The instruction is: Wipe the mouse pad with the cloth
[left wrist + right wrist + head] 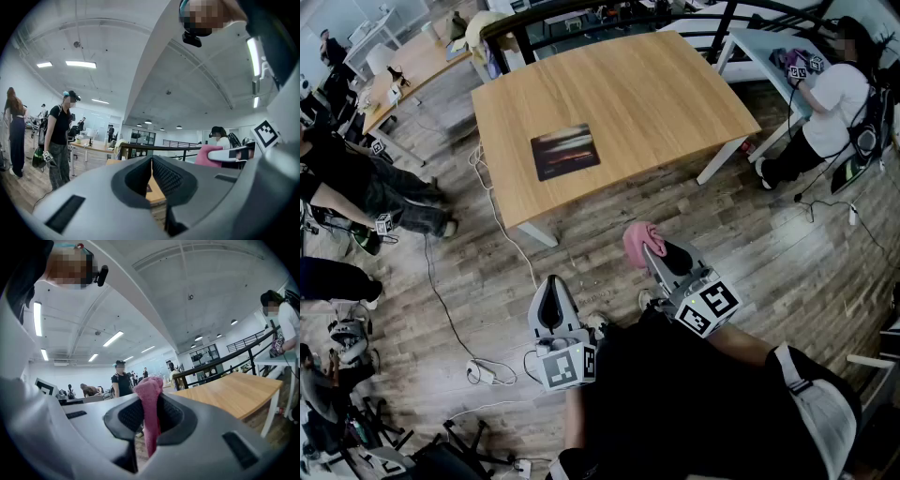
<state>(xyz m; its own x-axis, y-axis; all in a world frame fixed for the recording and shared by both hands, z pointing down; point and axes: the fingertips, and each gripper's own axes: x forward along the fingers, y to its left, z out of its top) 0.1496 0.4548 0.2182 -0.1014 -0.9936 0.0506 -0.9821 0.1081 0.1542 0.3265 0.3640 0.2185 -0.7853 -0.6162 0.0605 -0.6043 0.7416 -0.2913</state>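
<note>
Both grippers hung over the floor, short of the bench [675, 89].

The left gripper [551, 298] had its jaws drawn together with nothing between them. The dark mouse pad [565, 151] lay flat near the bench's front left part, well apart from both grippers. The right gripper [149, 405] was clamped on the pink cloth [150, 397], which poked up past its jaws.

**Rig & clothing**

L gripper [551, 289] & R gripper [653, 251]: pale grey moulded shells, with black ribbed pads inside the jaws. L cube [569, 366] & R cube [708, 307]: white w/ black square markers. Black top [675, 412]. Pale garment [814, 405] w/ dark band, lower right. Small black cam [192, 38] on head.
</note>
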